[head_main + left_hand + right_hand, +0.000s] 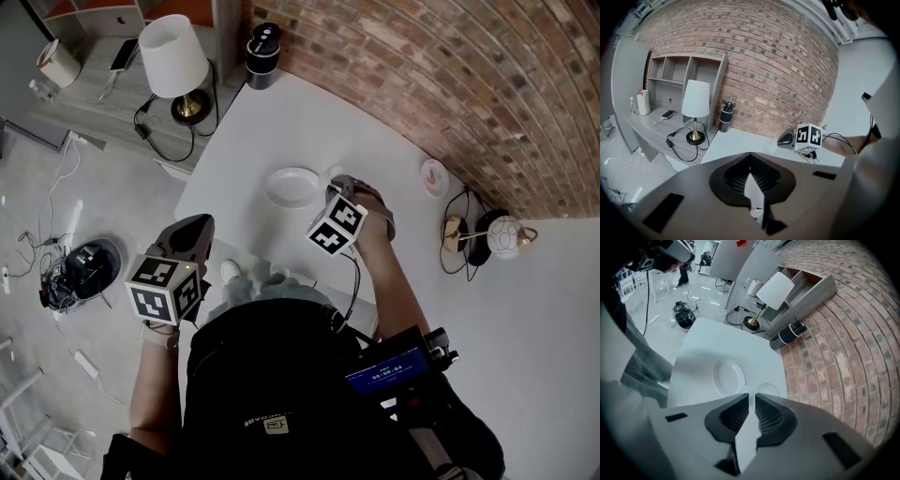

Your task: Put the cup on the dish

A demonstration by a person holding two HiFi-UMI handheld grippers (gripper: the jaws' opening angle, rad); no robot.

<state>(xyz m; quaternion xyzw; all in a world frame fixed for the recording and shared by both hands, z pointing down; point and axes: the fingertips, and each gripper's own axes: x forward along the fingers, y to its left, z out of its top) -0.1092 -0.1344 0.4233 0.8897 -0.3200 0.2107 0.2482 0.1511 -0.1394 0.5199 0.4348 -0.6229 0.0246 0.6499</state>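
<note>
Right gripper (751, 397) pinched the near rim of the cup (765, 389), which stood beside the dish (727, 376) toward the surface's (708, 343) wall edge. Cup likely light, rigid, slippery, breakable. Left gripper (750, 157) clenched, empty.

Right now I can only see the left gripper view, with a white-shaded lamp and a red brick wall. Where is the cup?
Observer: The small pale round cup stands on the white table, right at the tips of the right gripper.
Operator: Is it on the dish yet?
Observer: No. The round white dish lies empty beside the cup.
Operator: Is that gripper holding it?
Observer: It looks so: the jaws are nearly together, with the cup's rim between them.
</note>
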